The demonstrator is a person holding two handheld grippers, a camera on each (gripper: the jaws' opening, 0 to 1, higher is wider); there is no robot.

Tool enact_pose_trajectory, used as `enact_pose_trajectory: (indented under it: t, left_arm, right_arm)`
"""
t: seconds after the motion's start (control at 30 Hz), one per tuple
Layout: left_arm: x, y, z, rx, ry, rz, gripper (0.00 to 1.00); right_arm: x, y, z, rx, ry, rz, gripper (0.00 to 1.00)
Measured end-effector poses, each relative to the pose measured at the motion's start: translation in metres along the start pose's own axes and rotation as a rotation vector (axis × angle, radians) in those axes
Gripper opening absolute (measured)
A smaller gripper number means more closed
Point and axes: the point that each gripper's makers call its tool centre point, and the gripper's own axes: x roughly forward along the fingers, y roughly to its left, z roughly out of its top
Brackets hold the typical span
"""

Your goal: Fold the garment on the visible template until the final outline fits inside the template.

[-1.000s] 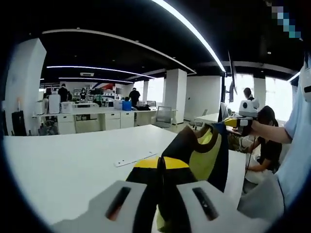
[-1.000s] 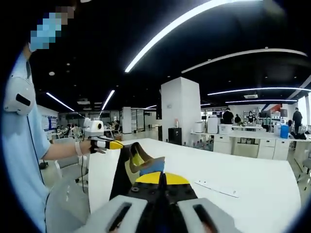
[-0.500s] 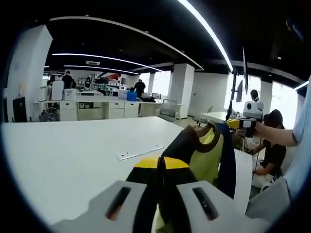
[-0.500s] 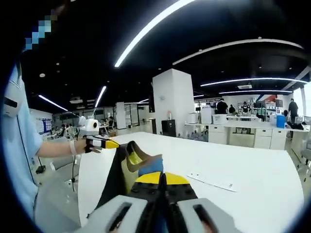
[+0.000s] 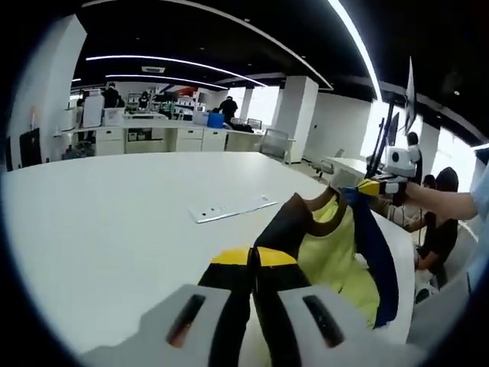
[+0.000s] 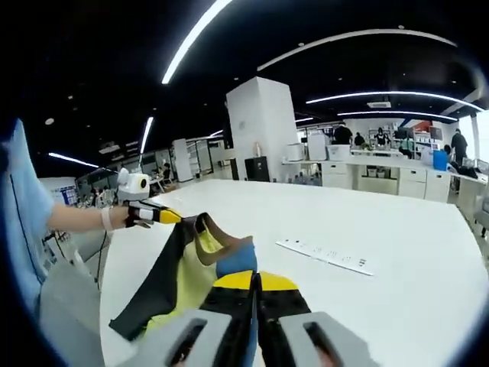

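Left gripper (image 5: pixel 254 264) clamping garment (image 5: pixel 336 252), jaws closed on dark fabric edge. Right gripper (image 6: pixel 255 287) also pinching garment (image 6: pixel 183 264), jaws closed on it. Yellow, dark and blue garment hanging stretched between both grippers, above white table (image 5: pixel 114 222). White strip (image 6: pixel 325 256) lying on table ahead of jaws.

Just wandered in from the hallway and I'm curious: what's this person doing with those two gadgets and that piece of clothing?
A person holds a hand-held gripper in each hand, both clamped on one yellow, black and blue garment. The left hand-held gripper and right hand-held gripper stretch it between them above a white table. A thin white strip lies on the table. No fold is made yet.
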Motion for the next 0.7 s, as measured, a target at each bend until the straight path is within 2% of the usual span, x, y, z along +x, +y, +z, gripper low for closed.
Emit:
enact_pose_trajectory:
  t: [0.07,0.33,0.47,0.57,0.7]
  left_arm:
    - [0.011,0.012,-0.007,-0.021,0.027,0.01,0.0]
    - [0.049,0.036,-0.025,-0.072,0.048,0.024,0.0]
    - [0.068,0.049,-0.038,-0.066,0.075,0.053,0.0]
    - [0.077,0.06,-0.044,-0.114,0.069,0.085,0.0]
    - [0.091,0.072,-0.052,-0.107,0.081,0.109,0.0]
  right_arm:
    - [0.007,-0.008,-0.007,0.02,0.015,-0.002,0.0]
    - [0.038,-0.043,-0.039,0.104,0.085,-0.022,0.0]
    - [0.056,-0.059,-0.05,0.097,0.114,-0.054,0.0]
    - [0.068,-0.068,-0.057,0.103,0.128,-0.066,0.0]
    - [0.08,-0.082,-0.071,0.113,0.159,-0.091,0.0]
